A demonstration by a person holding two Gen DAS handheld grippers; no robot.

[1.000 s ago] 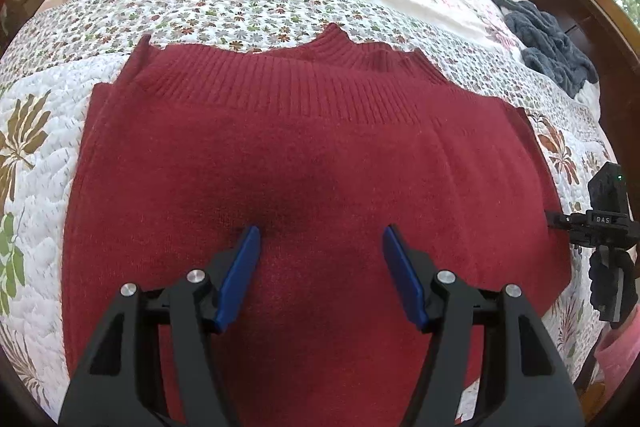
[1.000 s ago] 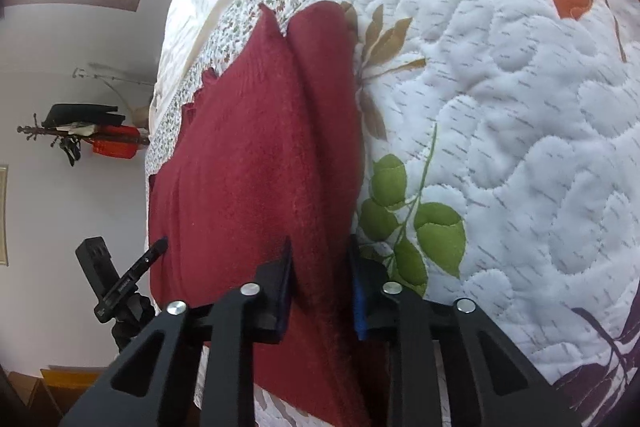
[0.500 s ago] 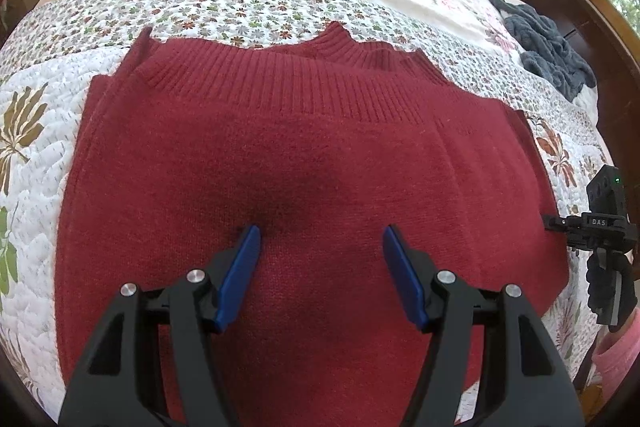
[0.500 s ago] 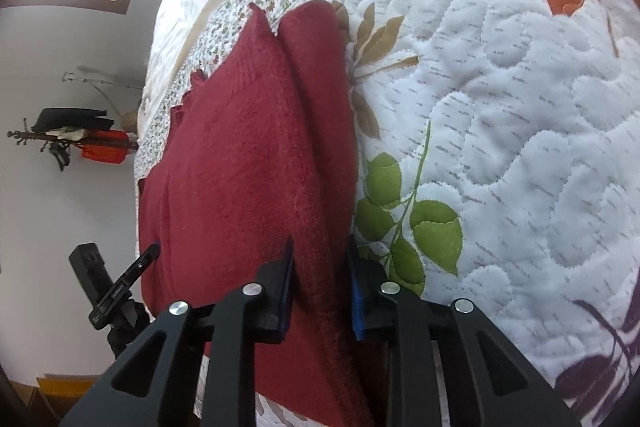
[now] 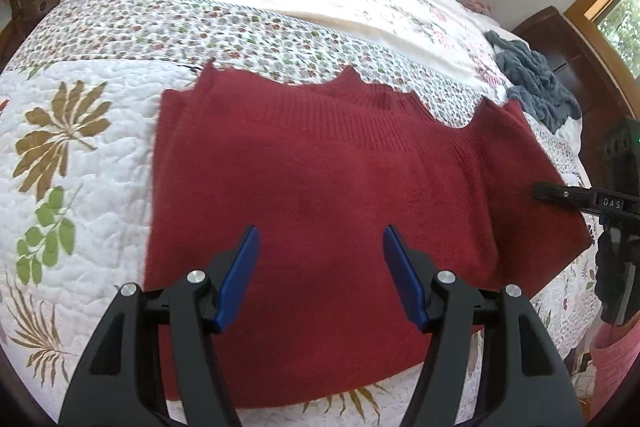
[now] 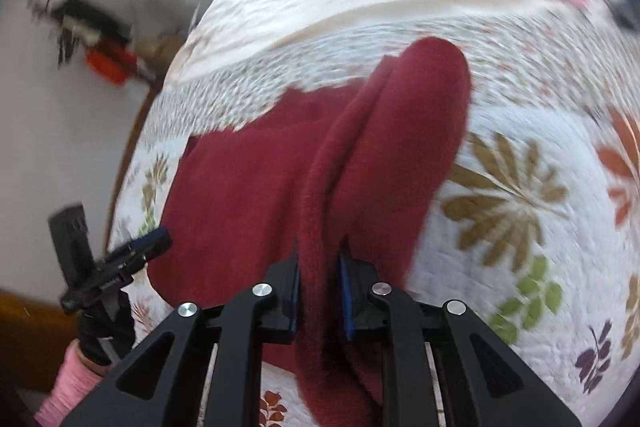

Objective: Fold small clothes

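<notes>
A dark red knitted sweater (image 5: 320, 179) lies partly folded on a quilted bedspread (image 5: 80, 155). My left gripper (image 5: 318, 263) hovers open over its near middle, blue pads spread wide with nothing between them. In the right wrist view, my right gripper (image 6: 320, 287) is shut on a thick folded edge of the red sweater (image 6: 320, 187), which rises as a lifted ridge above the bed. The right gripper's black tip (image 5: 560, 193) shows at the sweater's right edge in the left wrist view. The left gripper (image 6: 136, 251) appears at the left in the right wrist view.
A grey-blue garment (image 5: 536, 87) lies bunched at the far right of the bed beside a dark wooden headboard (image 5: 576, 67). A pink sleeve (image 6: 68, 387) shows at the lower left. Cluttered items (image 6: 100, 43) hang on the wall beyond the bed.
My right gripper has lifted and swung the pinched sweater edge up off the bed, over the garment. The left gripper's view has shifted, with more bare quilt showing at the sweater's left.
</notes>
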